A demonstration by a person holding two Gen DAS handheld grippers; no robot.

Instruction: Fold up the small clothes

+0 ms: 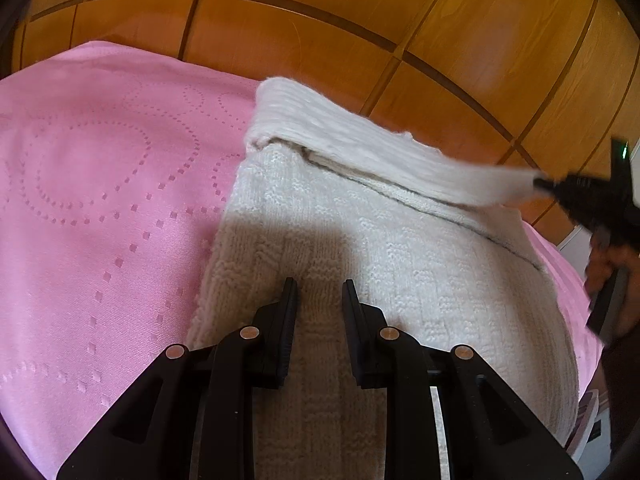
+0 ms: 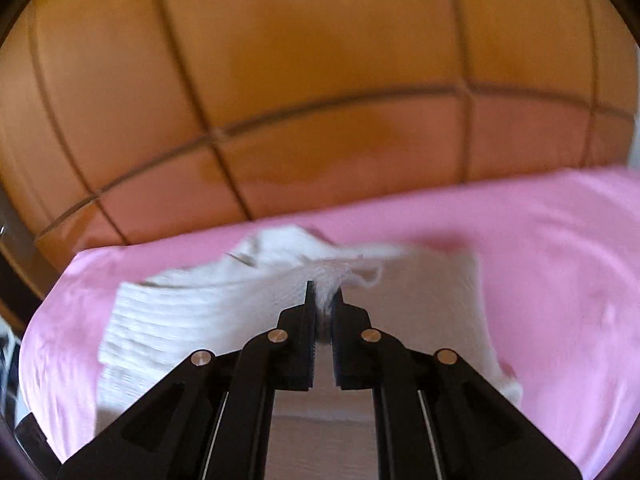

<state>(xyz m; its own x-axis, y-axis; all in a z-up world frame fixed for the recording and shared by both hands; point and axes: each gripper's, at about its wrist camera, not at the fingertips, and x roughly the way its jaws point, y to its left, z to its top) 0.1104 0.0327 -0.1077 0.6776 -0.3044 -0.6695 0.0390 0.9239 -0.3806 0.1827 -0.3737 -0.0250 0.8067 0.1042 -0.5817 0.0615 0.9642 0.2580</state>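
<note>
Pinching the white knit garment [image 2: 248, 304], right gripper [image 2: 323, 292] lifts its edge; left gripper [image 1: 319, 284] rests parted on it.

Open pink bedcover [image 1: 100, 208] left of the white knit garment [image 1: 400, 272], nothing lying on it. Wooden panelled wall [image 1: 320, 28] close behind the far edge, blocking reach beyond. Raised garment edge stretched to the right tool [image 1: 548, 184], barring the far right side. Left tool [image 1: 320, 292] low over the knit.
</note>
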